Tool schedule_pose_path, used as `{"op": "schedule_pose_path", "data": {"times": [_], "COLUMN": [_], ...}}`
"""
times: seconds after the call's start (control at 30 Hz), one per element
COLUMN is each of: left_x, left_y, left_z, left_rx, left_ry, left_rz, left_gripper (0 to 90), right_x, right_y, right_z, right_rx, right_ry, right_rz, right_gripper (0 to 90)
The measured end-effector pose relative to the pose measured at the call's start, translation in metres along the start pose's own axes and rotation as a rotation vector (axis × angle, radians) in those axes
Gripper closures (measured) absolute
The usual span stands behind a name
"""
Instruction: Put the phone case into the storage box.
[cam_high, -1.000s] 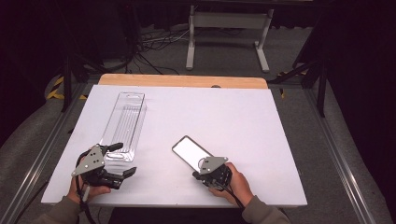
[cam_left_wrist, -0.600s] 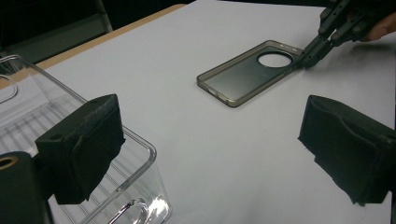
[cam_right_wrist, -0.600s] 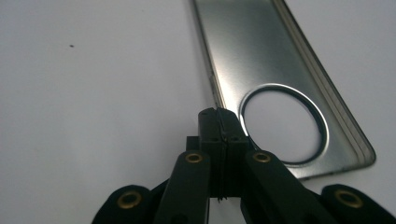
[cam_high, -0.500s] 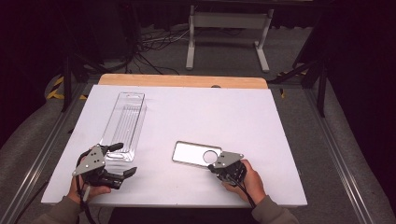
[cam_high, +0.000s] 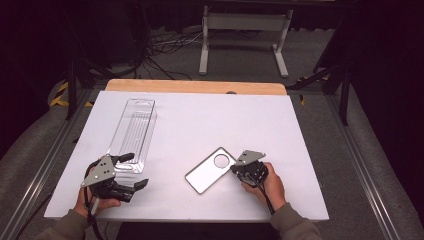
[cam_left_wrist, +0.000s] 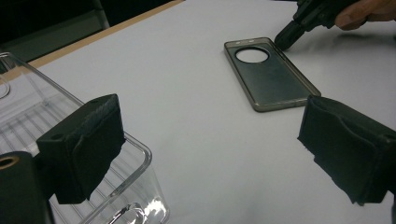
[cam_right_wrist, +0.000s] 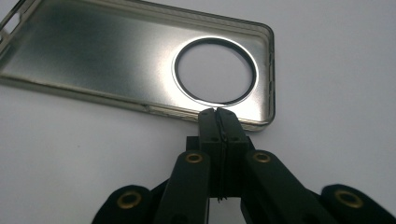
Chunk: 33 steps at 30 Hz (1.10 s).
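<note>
One phone case (cam_high: 210, 170) lies flat, open side up, on table (cam_high: 200, 120) near front edge, long axis diagonal, camera-hole end toward far right. Looks light, thin, flexy, slick; best grabbed by its rim. Right gripper (cam_right_wrist: 217, 112) jaws together, tips at rim by hole. Left gripper (cam_left_wrist: 210, 154) jaws wide apart, w/ nothing between, beside clear tray (cam_high: 134, 132).

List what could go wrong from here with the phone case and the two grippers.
The right gripper, jaws shut, pinches just the thin edge of the phone case beside its round camera cutout; so slight a hold might slip, or flex the rim. The case lies flat on the smooth white table, so a sideways tug could skid it off course. The left gripper is open next to the clear plastic tray; a careless move might nudge the tray.
</note>
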<state>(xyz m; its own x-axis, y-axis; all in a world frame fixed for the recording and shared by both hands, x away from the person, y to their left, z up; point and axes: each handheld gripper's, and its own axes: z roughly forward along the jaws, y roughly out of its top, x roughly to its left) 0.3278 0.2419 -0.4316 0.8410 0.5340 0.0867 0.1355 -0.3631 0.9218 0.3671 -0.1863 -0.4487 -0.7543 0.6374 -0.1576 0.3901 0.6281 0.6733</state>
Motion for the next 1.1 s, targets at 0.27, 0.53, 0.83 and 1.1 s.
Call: {"op": "schedule_pose_path", "data": {"times": [0.27, 0.53, 0.83, 1.1], "left_x": [-0.001, -0.001, -0.001, -0.002], "left_y": [0.000, 0.001, 0.001, 0.000], "left_z": [0.003, 0.005, 0.005, 0.005], "left_rx": [-0.001, 0.010, 0.018, 0.018], "left_ry": [-0.009, -0.018, -0.020, -0.021], "left_rz": [0.004, 0.006, 0.011, 0.011], "left_gripper": [7.4, 7.8, 7.8, 7.8], "right_x": [-0.009, -0.012, -0.011, -0.014], "right_y": [0.015, 0.026, 0.028, 0.029], "right_z": [0.013, 0.024, 0.025, 0.013], "right_rx": [0.000, -0.005, -0.009, -0.049], "right_ry": [-0.025, -0.040, -0.034, -0.032], "right_rz": [-0.003, -0.018, -0.019, 0.009], "right_gripper": [90.0, 90.0, 89.3, 81.6]}}
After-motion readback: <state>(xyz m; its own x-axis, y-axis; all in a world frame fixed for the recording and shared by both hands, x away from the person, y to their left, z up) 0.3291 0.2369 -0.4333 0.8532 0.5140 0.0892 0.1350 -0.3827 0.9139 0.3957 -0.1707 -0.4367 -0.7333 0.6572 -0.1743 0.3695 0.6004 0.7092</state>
